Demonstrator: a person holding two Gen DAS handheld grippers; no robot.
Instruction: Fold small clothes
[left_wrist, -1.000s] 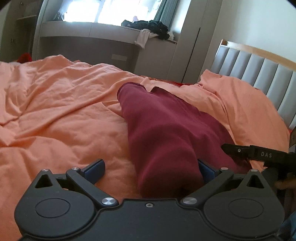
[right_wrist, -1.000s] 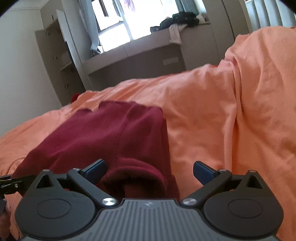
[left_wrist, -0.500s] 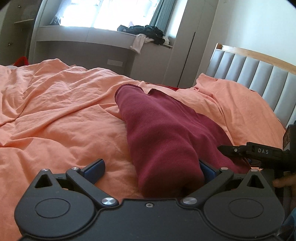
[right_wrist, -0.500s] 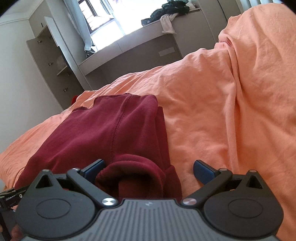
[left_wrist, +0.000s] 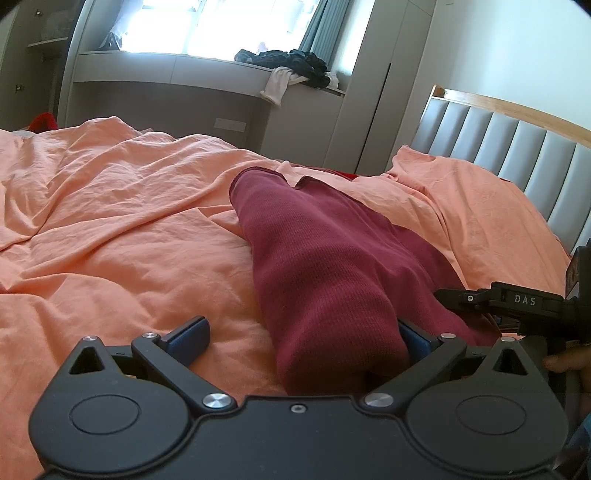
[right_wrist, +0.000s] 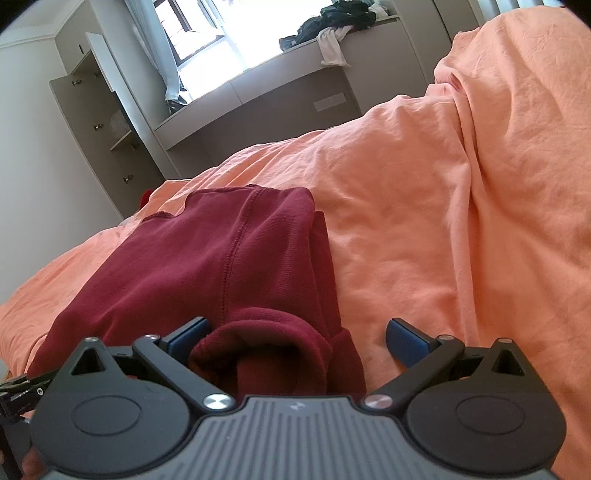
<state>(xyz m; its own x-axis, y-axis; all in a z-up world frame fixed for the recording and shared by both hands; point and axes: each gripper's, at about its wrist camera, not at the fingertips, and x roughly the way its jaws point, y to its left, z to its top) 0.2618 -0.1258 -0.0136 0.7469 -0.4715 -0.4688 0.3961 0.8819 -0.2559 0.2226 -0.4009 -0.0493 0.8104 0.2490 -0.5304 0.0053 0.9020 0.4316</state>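
Observation:
A dark red knit garment (left_wrist: 325, 266) lies folded lengthwise on the orange bedsheet (left_wrist: 122, 229). My left gripper (left_wrist: 301, 334) is open, its jaws wide apart; the garment's near end lies between them against the right finger. My right gripper (right_wrist: 299, 334) is open too, with a rolled cuff of the same garment (right_wrist: 229, 258) between its jaws by the left finger. The right gripper's black body also shows in the left wrist view (left_wrist: 517, 301), at the garment's right edge.
A grey padded headboard (left_wrist: 517, 147) stands at the right with an orange pillow (left_wrist: 461, 192) below it. A window ledge (left_wrist: 207, 70) with a pile of dark clothes (left_wrist: 291, 61) runs along the far wall. An open cabinet (right_wrist: 99, 122) stands at the left.
Both grippers have drawn slightly back and tilted up, so the garment sits a little lower in each view. Both stay open. The garment has not visibly moved.

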